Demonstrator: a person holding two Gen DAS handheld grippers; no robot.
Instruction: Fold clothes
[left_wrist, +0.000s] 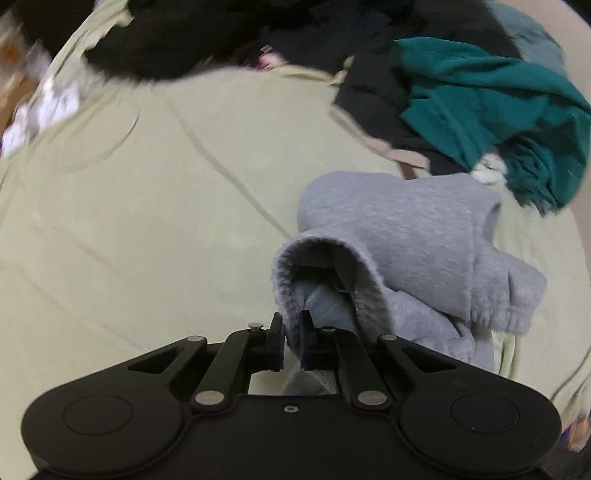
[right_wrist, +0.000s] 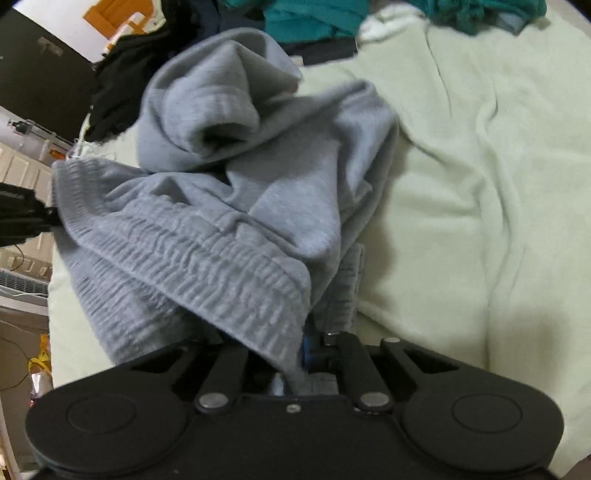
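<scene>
While both grippers, left (left_wrist: 291, 341) and right (right_wrist: 295, 343), pinch one grey sweatpants (left_wrist: 399, 236) waistband, pale-green bedsheet (left_wrist: 147, 206) lies open leftward; teal garment (left_wrist: 491, 107) beyond.

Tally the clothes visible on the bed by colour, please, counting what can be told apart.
Grey: 1, the sweatpants
Teal: 1, a crumpled garment
Black: at least 1, a heap too tangled to separate
Total: at least 3

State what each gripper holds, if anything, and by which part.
Both hold the grey sweatpants. The left gripper pinches a fuzzy edge of the fabric; the right gripper grips the ribbed elastic waistband.
</scene>
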